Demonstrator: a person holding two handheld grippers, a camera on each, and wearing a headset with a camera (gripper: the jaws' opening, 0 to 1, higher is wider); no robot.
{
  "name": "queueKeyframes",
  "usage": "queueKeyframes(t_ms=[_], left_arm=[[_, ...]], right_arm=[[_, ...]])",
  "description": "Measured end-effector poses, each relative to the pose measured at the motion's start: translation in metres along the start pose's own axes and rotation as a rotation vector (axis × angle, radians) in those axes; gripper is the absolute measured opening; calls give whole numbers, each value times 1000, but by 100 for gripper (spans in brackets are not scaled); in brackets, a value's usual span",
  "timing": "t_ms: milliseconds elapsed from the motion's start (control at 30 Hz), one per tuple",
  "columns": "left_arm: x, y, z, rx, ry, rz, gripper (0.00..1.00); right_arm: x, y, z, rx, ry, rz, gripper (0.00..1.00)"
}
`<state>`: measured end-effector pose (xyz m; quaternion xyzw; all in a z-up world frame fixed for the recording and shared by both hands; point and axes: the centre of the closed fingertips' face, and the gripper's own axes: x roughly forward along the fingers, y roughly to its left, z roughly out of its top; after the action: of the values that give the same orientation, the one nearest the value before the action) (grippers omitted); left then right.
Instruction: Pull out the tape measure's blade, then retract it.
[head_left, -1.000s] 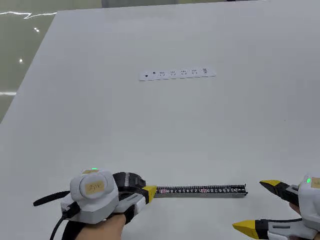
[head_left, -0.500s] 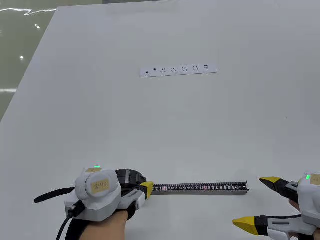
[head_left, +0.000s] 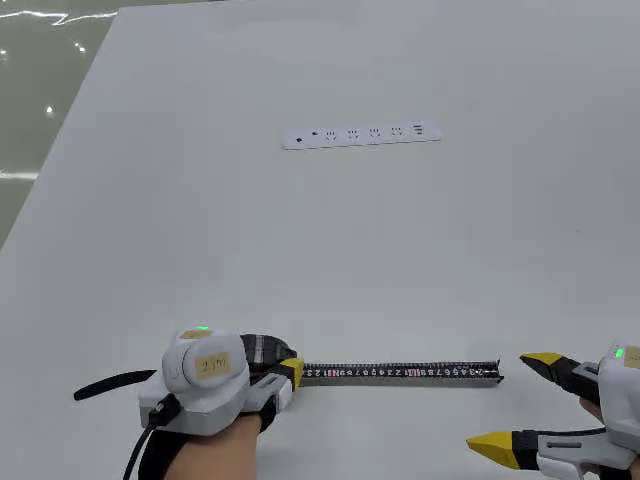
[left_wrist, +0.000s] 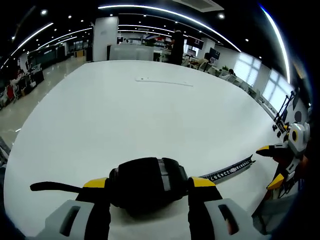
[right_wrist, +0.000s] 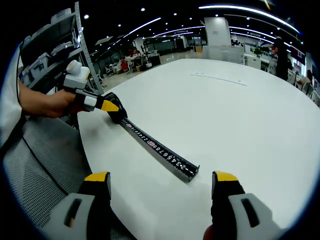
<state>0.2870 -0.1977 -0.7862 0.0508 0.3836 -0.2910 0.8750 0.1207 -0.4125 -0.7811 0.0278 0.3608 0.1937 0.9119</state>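
A black tape measure (head_left: 262, 353) (left_wrist: 147, 182) (right_wrist: 116, 114) rests on the white table near its front edge, and my left gripper (head_left: 285, 372) (left_wrist: 149, 184) is shut on its case. Its blade (head_left: 400, 373) (left_wrist: 231, 170) (right_wrist: 159, 149) lies pulled out flat to the right, numbers up, ending in a hook (head_left: 495, 373) (right_wrist: 191, 172). My right gripper (head_left: 516, 402) (right_wrist: 159, 179) stands open just right of the hook, apart from it, with nothing between its yellow-tipped fingers (head_left: 545, 360).
A white power strip (head_left: 362, 134) (left_wrist: 164, 80) (right_wrist: 217, 79) lies flat farther back on the table (head_left: 320, 250). A black strap (head_left: 110, 385) trails left from the tape measure. The table's left edge borders a glossy floor (head_left: 40, 90).
The whole picture has shifted with the head. The blade's end reaches slightly farther right, and the left gripper with the case sits a little right of before. The right gripper stays open.
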Motion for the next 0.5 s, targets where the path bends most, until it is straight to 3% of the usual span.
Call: queueKeyframes(t_ms=[267,500], left_arm=[[0,0,0,-2,5,-4,59],[0,1,-1,-2,8,-7,59]], right_arm=[[2,-2,2,-3,-2,4,83],[3,-4,-1,-34,16,27,74]])
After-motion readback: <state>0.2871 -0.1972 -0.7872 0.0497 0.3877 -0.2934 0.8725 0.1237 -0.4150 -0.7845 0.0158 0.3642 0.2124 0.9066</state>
